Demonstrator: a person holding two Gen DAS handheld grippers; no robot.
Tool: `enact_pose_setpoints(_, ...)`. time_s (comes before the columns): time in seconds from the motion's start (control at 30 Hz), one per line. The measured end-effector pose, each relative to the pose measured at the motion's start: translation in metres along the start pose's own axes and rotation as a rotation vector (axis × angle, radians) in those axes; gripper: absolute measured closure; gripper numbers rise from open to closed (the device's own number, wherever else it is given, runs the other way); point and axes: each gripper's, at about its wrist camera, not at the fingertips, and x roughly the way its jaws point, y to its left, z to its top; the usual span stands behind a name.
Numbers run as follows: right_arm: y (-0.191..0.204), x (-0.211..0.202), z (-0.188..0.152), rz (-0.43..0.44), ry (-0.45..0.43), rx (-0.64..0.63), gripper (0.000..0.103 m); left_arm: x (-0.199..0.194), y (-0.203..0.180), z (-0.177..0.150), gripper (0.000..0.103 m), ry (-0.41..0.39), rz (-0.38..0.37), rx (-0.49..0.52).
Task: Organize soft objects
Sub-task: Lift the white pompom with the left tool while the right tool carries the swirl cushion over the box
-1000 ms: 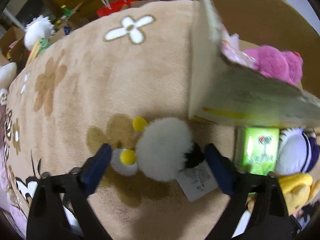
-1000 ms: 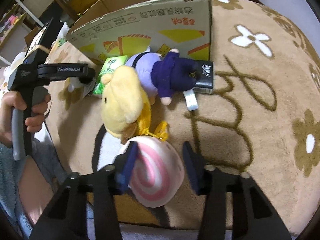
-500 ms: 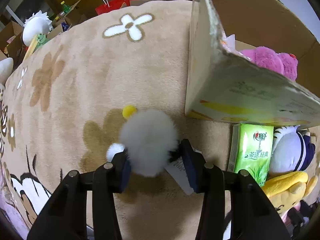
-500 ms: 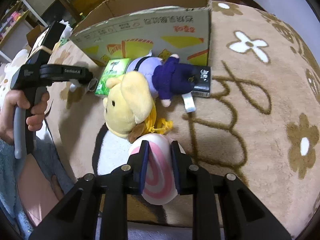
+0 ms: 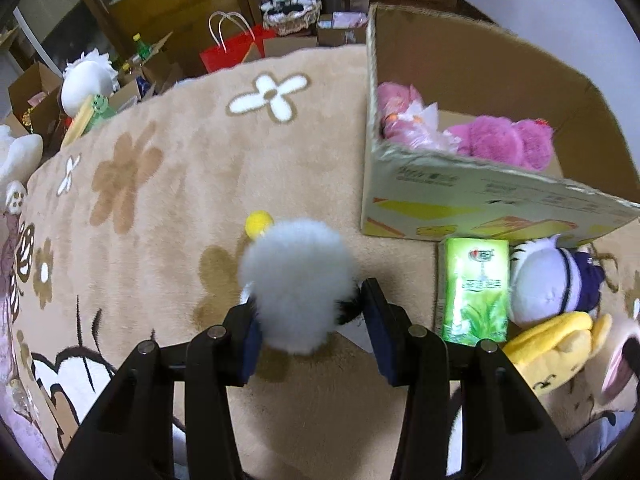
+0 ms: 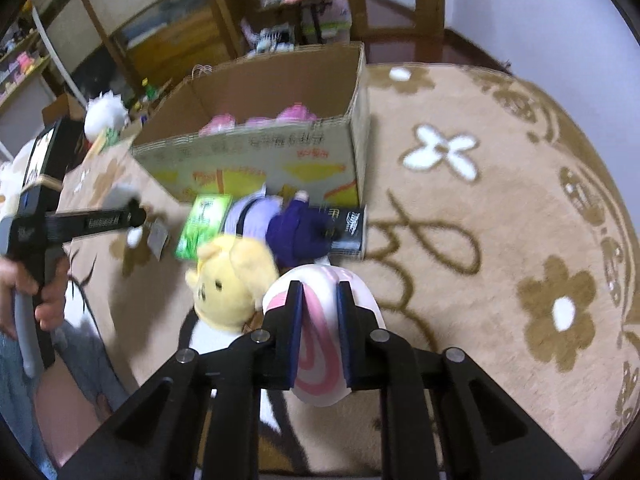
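Note:
My left gripper is shut on a fluffy white plush with yellow pom-poms, held above the rug left of the cardboard box. My right gripper is shut on a pink-and-white swirl plush, lifted over the rug. The box holds pink plush toys. In front of it lie a yellow bear plush, a purple-clothed doll and a green tissue pack. The left gripper also shows in the right wrist view.
A dark packet lies by the box corner. The beige flower rug stretches to the right. Beyond the rug stand a red bag, boxes, a white plush and wooden furniture.
Both grippers closed on their plush toys and lifted them off the rug. The left one rose, so the box interior now shows.

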Motion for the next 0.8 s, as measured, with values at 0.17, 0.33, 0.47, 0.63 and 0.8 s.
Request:
enact_pose_setpoints(0.17,-0.002,-0.017,0.007,-0.015,-0.111,0.014,0.087,-0.023,0.001,-0.002,0.058,-0.078,-0.008,0.004)
enact_pose_setpoints(0.33,0.000,-0.032,0.016,-0.013,-0.207,0.012,0.087,-0.049,0.000,-0.004,0.058,-0.182,-0.030,0.018)
enact_pose_setpoints(0.47,0.005,-0.045,0.021,-0.010,-0.272,-0.002,0.087,-0.076,-0.006,-0.005,0.058,-0.301,-0.035,0.044)
enact_pose_setpoints(0.63,0.017,-0.062,0.030,-0.044,-0.375,-0.058,0.087,-0.108,-0.015,-0.010,0.058,-0.459,-0.034,0.076)
enact_pose_setpoints(0.8,0.026,-0.074,0.047,-0.045,-0.445,-0.083,0.087,-0.128,-0.026,-0.009,0.058,-0.554,-0.038,0.091)
